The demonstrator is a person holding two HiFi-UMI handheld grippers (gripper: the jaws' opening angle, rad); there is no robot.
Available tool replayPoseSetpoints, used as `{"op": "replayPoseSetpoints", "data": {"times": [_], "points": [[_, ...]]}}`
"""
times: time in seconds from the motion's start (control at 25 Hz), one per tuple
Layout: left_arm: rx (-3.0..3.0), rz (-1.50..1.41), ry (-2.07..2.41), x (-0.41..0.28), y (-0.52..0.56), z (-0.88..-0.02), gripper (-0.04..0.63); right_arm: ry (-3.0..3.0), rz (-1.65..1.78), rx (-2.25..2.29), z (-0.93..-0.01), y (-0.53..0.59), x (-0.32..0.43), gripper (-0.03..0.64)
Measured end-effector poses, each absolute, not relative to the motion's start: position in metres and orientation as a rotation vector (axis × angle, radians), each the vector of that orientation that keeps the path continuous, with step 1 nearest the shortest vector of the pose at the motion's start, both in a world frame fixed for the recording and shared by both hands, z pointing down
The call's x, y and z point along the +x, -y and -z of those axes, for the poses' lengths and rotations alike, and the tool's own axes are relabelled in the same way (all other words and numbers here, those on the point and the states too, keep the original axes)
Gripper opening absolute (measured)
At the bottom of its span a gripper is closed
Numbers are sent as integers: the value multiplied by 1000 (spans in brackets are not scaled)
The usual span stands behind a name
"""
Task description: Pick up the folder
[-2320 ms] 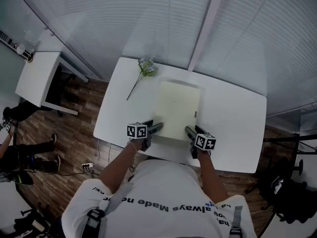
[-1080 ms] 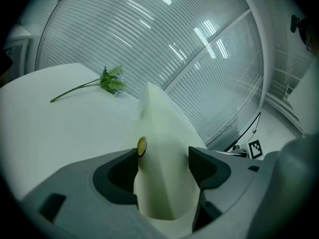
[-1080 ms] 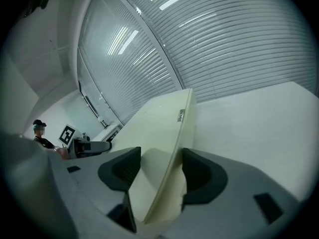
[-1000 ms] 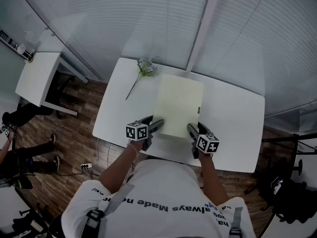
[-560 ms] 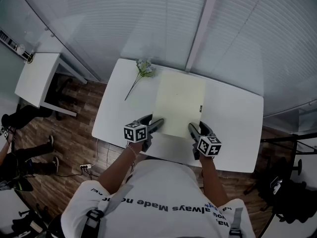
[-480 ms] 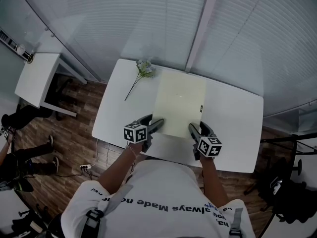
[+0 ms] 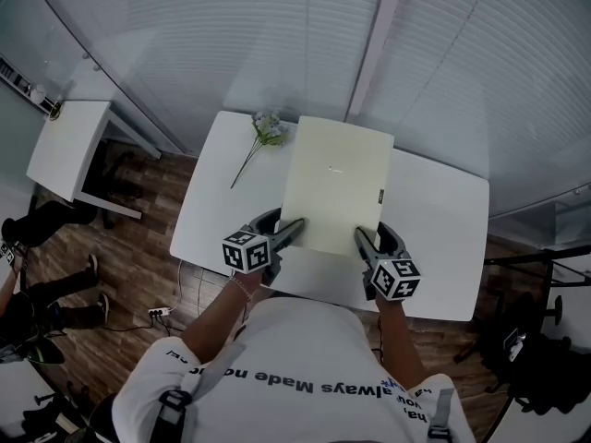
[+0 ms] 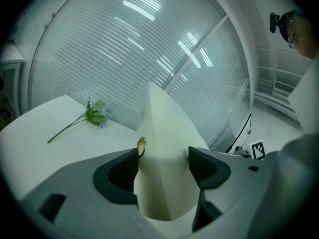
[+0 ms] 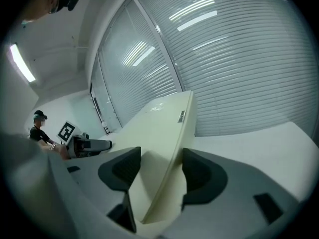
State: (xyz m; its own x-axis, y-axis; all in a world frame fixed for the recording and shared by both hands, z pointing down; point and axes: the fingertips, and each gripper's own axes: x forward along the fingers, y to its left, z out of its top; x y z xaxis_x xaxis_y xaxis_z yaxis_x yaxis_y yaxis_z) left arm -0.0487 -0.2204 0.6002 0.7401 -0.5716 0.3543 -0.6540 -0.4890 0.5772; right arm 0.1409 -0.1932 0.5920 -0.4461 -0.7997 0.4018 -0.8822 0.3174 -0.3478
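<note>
While it was pinched at its near edge from both sides, the folder point(image 7: 334, 185) hung tilted above the white table point(image 7: 443, 238), its far edge higher and reaching out past the table's far rim in the head view; it was pale cream, plain-faced, with a small dark label point(image 7: 380, 192) on its right edge and a round metal stud point(image 8: 141, 146) near its left edge; whether its near edge touched the tabletop could not be told. At the near left corner the left gripper point(image 7: 282, 232) had its two dark jaws pressed on the folder, one on each face, and the left gripper view showed the sheet rising steeply between them; at the near right corner the right gripper point(image 7: 369, 241) clamped the folder likewise, the edge with the label running up and away between its jaws. Each gripper's marker cube sat just behind its jaws, over the person's hands, and the person's white shirt filled the bottom of the head view. Beyond the folder's left side a sprig of artificial flowers point(image 7: 263, 135) lay flat on the table, well apart from the left gripper, its stem pointing toward the table's left edge. Behind the table ran a wall of horizontal blinds point(image 7: 277, 35); to the left stood a smaller white table point(image 7: 65, 146) on a wooden floor point(image 7: 138, 247).
</note>
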Motion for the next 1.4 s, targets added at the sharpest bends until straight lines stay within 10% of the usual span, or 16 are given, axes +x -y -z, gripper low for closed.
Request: {"op": "replayPoseSetpoints", "data": {"times": [1.4], "points": [[2476,120,997,-50,216,-427,304,2578,-336,1672,-412,182,139,264]]}}
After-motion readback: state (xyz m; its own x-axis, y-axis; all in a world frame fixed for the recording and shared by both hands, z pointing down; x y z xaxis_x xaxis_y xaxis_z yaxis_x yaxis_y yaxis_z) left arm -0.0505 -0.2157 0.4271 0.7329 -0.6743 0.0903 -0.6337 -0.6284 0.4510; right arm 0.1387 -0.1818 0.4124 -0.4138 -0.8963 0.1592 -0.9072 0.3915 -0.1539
